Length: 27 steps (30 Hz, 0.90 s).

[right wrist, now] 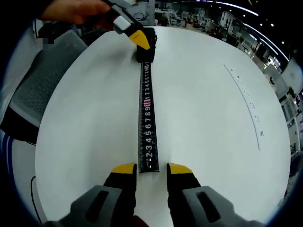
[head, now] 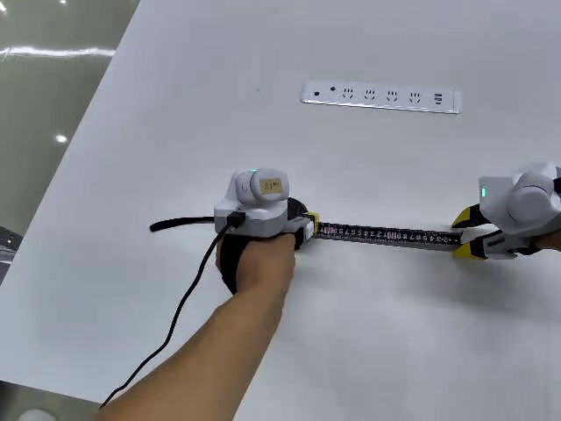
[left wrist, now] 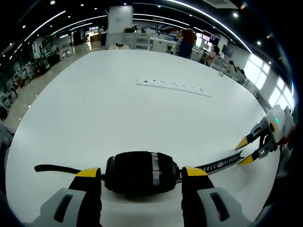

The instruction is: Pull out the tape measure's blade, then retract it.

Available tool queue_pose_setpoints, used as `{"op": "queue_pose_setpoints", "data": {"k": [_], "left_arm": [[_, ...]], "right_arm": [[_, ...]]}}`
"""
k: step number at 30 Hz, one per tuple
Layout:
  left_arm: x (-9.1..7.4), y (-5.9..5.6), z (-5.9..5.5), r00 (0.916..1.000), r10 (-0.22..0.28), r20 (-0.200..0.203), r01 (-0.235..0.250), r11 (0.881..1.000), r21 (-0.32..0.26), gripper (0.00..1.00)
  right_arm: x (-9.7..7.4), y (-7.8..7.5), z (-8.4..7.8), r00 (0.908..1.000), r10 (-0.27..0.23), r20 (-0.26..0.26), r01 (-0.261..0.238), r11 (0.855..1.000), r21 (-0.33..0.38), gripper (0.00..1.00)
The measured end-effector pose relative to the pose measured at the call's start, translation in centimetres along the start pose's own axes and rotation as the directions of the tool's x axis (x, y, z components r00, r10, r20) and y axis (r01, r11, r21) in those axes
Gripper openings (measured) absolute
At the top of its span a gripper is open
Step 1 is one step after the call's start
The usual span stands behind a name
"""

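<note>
Since the blade (right wrist: 147,109) is drawn out flat along the white table (head: 263,105), from the tape measure (left wrist: 132,165) at the left to the right gripper (right wrist: 151,169), the pull-out step is judged done and retraction is due. The tape measure is clamped between the jaws of the left gripper (left wrist: 140,171). The right gripper's jaws are spread, with the blade's tip lying unpinched between them. For the return, the blade must be let run back leftward, with any lock released.
</note>
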<state>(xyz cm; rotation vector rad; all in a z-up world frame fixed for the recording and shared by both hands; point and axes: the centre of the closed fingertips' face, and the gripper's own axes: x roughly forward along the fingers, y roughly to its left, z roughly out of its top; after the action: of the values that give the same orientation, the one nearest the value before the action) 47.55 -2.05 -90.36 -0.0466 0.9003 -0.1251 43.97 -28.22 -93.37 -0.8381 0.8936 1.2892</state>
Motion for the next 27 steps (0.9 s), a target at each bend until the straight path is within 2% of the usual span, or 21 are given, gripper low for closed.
{"op": "queue_pose_setpoints", "data": {"k": [4,16,27], "left_arm": [[0.0,-0.11,-0.04,1.0,-0.007,-0.002,0.007,1.0,0.011,0.61],[0.02,-0.14,-0.11,0.9999,-0.011,-0.006,0.012,1.0,0.017,0.61],[-0.16,-0.27,-0.14,0.9998,-0.017,-0.003,0.017,0.999,0.032,0.6]], "right_arm": [[0.04,-0.04,0.07,1.0,0.0,0.006,0.0,1.0,0.002,0.23],[-0.01,0.29,-0.21,0.9998,0.018,0.01,-0.019,1.0,0.013,0.16],[0.04,0.22,-0.2,0.9993,0.03,0.021,-0.03,0.999,0.011,0.15]]}}
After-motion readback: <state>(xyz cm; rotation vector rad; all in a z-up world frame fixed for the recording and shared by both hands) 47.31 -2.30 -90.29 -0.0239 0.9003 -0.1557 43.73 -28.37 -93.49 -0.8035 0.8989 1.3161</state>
